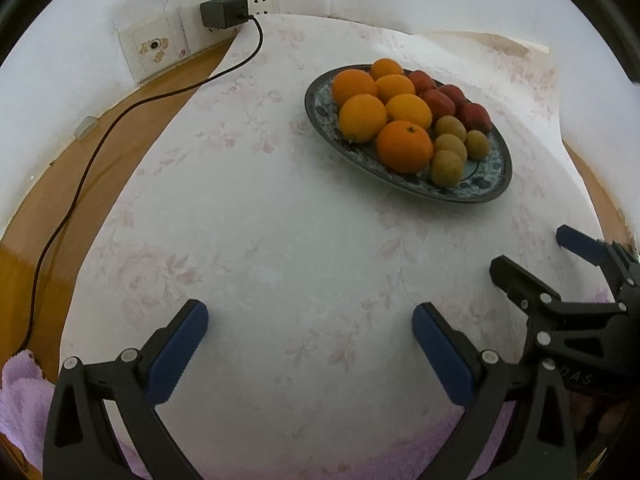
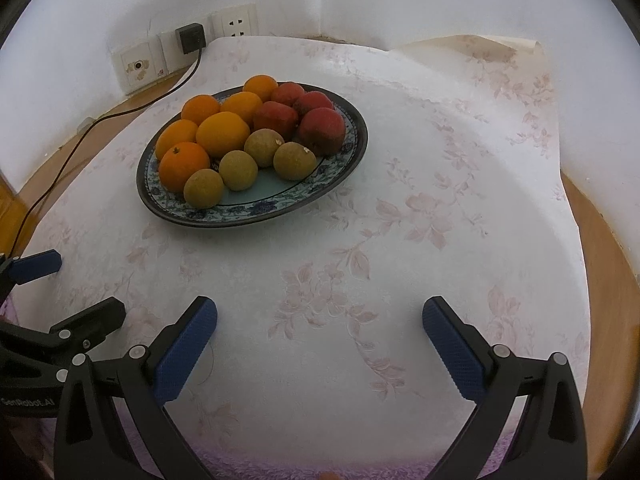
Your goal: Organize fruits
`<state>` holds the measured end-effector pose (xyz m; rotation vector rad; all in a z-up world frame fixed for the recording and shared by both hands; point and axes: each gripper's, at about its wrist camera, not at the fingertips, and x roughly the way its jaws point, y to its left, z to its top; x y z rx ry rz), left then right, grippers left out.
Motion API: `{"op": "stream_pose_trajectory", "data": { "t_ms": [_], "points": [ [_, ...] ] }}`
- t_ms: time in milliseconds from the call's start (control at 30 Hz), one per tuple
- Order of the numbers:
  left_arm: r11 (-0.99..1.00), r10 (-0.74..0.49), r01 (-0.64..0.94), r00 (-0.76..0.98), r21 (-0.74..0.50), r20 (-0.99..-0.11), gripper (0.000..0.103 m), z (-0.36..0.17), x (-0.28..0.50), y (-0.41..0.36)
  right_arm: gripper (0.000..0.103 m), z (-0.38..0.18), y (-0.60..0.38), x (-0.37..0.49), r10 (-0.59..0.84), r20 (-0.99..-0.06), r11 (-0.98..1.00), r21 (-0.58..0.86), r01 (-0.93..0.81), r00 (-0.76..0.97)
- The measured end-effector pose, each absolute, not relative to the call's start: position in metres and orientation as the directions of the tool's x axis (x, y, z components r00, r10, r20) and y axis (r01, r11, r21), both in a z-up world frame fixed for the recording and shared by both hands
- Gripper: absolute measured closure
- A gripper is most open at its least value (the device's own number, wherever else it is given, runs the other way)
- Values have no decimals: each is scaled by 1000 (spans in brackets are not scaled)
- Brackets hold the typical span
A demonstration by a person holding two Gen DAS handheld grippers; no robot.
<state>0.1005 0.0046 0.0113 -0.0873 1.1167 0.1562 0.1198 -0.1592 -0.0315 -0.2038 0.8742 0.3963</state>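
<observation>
A blue-patterned plate (image 1: 486, 184) (image 2: 256, 210) on the floral tablecloth holds grouped fruit: several oranges (image 1: 362, 118) (image 2: 222, 134), several red fruits (image 1: 438, 104) (image 2: 320, 130), and several small brownish-green fruits (image 1: 446, 168) (image 2: 238, 170). My left gripper (image 1: 310, 330) is open and empty, well in front of the plate. My right gripper (image 2: 320, 326) is open and empty, in front of and to the right of the plate. The right gripper also shows at the right edge of the left wrist view (image 1: 536, 254), and the left gripper at the left edge of the right wrist view (image 2: 76, 280).
A black charger (image 1: 224, 12) (image 2: 192, 38) is plugged into wall sockets at the back; its cable (image 1: 100, 140) (image 2: 60, 172) runs over the wooden tabletop on the left. A purple towel (image 1: 20, 396) lies at the near left. The tablecloth's back right edge curls up (image 2: 500, 46).
</observation>
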Motion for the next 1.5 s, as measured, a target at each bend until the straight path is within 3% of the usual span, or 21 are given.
{"op": "stream_pose_trajectory", "data": {
  "t_ms": [1500],
  "points": [
    [987,93,-163,508,10,-856,0,11,90,4,0,-32,-161,117,256,-765,910,-16,-414,591]
  ]
}}
